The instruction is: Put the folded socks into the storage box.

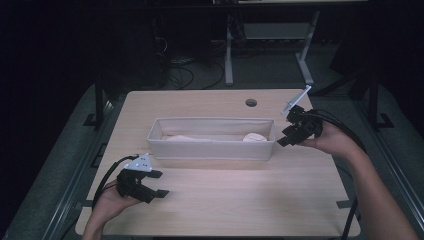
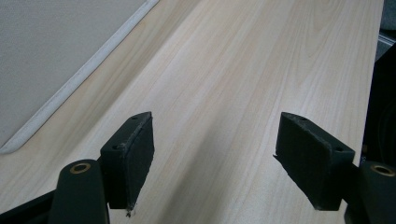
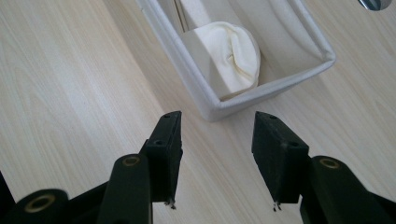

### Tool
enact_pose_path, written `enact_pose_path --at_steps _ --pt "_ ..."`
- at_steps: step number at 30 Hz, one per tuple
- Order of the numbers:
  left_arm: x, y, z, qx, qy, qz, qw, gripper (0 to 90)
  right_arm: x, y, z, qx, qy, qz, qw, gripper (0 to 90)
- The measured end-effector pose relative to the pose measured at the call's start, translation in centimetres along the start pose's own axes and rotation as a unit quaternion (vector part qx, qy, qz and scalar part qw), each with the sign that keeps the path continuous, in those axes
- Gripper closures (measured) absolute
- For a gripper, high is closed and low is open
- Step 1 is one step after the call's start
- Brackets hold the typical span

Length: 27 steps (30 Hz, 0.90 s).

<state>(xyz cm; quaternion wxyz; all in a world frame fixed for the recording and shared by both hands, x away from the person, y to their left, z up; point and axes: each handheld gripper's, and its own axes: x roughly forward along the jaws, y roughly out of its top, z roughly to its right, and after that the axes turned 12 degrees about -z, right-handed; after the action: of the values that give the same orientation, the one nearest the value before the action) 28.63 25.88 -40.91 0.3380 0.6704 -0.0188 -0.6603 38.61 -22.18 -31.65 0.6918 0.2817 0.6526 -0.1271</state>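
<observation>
Just beyond the right gripper's point(image 3: 217, 156) open, empty jaws, a rolled white cloth point(image 3: 231, 53) inside the fabric bin point(image 3: 210, 105); left gripper point(image 2: 215, 161) wide, empty.

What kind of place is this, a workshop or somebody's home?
Probably a lab or workshop, not a home: a light wooden desk with a cable hole, another desk's metal frame behind it, and loose cables on the floor.
</observation>
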Motion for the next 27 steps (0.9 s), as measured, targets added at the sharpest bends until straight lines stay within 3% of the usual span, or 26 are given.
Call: enact_pose_path --at_steps 27 --pt "0.2 -0.2 -0.2 -0.007 -0.002 -0.001 1.0 27.5 2.4 -3.1 -0.3 0.016 0.019 0.01 0.9996 50.0"
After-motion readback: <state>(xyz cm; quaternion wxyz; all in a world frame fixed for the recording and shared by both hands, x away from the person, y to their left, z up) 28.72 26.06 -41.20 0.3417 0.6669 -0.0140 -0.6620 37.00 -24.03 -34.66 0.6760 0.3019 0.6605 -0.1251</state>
